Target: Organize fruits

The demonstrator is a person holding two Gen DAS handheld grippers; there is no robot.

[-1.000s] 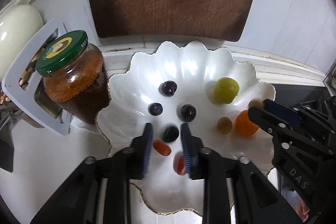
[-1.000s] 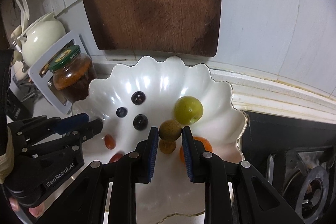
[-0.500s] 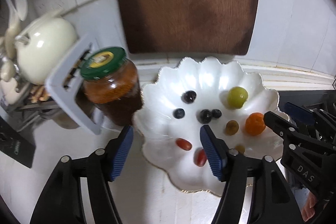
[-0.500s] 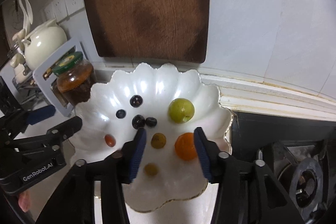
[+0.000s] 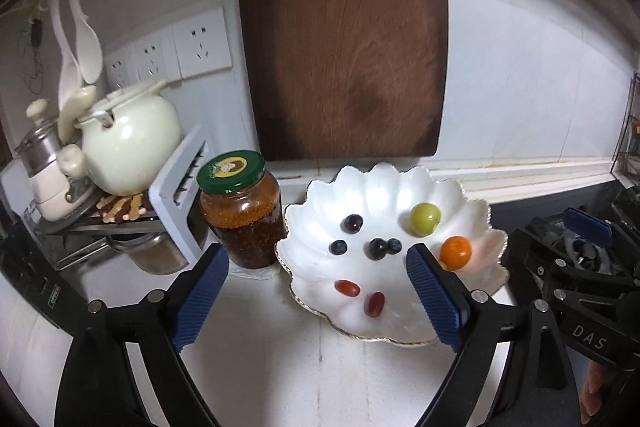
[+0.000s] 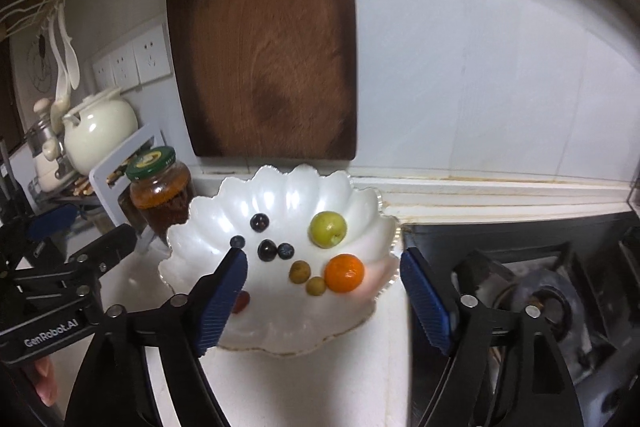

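On the white desk (image 5: pixel 256 339), a scalloped white dish (image 5: pixel 400 187) holds blueberries, grapes, an orange (image 6: pixel 344 273) and a green plum (image 6: pixel 328 229); both the left tool (image 5: pixel 316 301) and the right tool (image 6: pixel 324 301) have just been opening, released, nothing between them.

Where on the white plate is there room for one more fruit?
The plate's near part, below the orange fruit, is bare, and so is the fluted back behind the green fruit. The middle is crowded with dark berries.
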